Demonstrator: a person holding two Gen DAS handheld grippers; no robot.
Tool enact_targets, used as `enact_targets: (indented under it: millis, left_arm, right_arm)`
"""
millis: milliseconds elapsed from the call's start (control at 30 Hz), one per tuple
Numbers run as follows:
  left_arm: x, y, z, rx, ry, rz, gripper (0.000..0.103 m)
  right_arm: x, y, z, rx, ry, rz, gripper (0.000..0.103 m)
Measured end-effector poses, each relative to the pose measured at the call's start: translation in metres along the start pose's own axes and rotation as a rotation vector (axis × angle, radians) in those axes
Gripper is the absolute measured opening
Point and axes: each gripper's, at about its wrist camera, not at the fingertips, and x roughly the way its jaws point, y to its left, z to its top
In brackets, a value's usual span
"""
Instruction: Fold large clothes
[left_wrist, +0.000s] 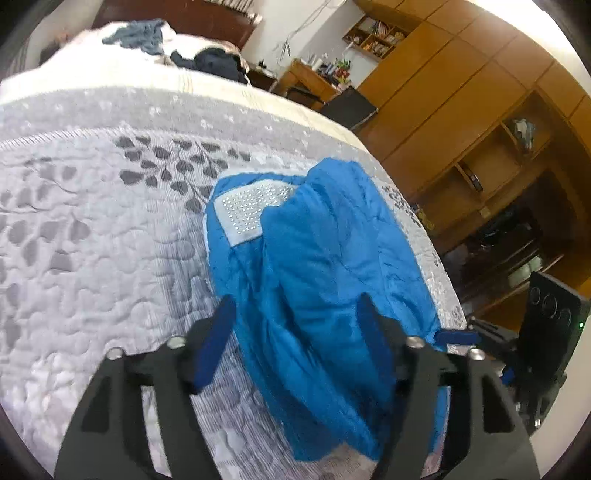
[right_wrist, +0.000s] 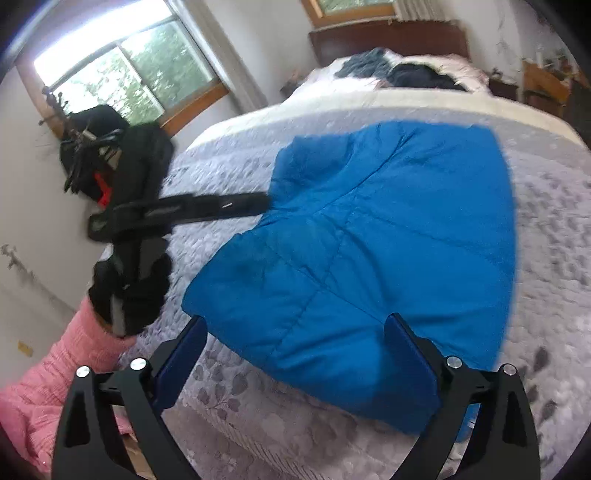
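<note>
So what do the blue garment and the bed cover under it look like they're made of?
Blue garment: looks like a smooth, thin synthetic shell, lightly padded, judging by its stitched panels and crisp wrinkles; a pale patch with shiny dots sits on it. Bed cover: seemingly quilted cotton-like fabric, matte, with raised stitched leaf and pebble patterns.

We find a lived-in home bedroom. A bed (left_wrist: 110, 221) with a grey leaf-patterned quilt fills both views, backed by a dark wooden headboard (right_wrist: 388, 40). We note loose clothes (right_wrist: 417, 75) heaped at its far end, wooden wardrobes (left_wrist: 461, 92) with open shelves, a cluttered desk (left_wrist: 310, 79), a wall bookshelf (left_wrist: 376, 37), and a window (right_wrist: 129, 70) facing trees.
</note>
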Motion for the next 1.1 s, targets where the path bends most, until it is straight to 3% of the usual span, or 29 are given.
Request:
enact_targets:
  millis: [167, 267, 467, 767, 1000, 1100]
  left_arm:
    - [-0.035, -0.033, -0.015, 0.045, -0.067, 0.056, 0.090]
    - [-0.043, -0.051, -0.028, 0.054, -0.062, 0.121, 0.090]
    - [-0.053, -0.079, -0.054, 0.090, -0.078, 0.239, 0.091]
    - [-0.057, -0.110, -0.089, 0.130, -0.105, 0.428, 0.094]
    - [-0.057, -0.127, -0.105, 0.123, -0.133, 0.537, 0.095]
    - [-0.056, -0.132, -0.109, 0.108, -0.148, 0.575, 0.095]
  right_arm:
    - [-0.026, -0.007, -0.010, 0.011, -0.084, -0.115, 0.099]
    - [-0.033, -0.012, -0.019, 0.037, -0.112, -0.152, 0.099]
    - [-0.041, -0.016, -0.035, 0.046, -0.149, -0.307, 0.099]
    - [-0.053, -0.019, -0.050, 0.044, -0.179, -0.428, 0.099]
    - [-0.059, -0.024, -0.057, 0.069, -0.182, -0.449, 0.099]
    - [-0.056, -0.028, -0.059, 0.081, -0.157, -0.513, 0.099]
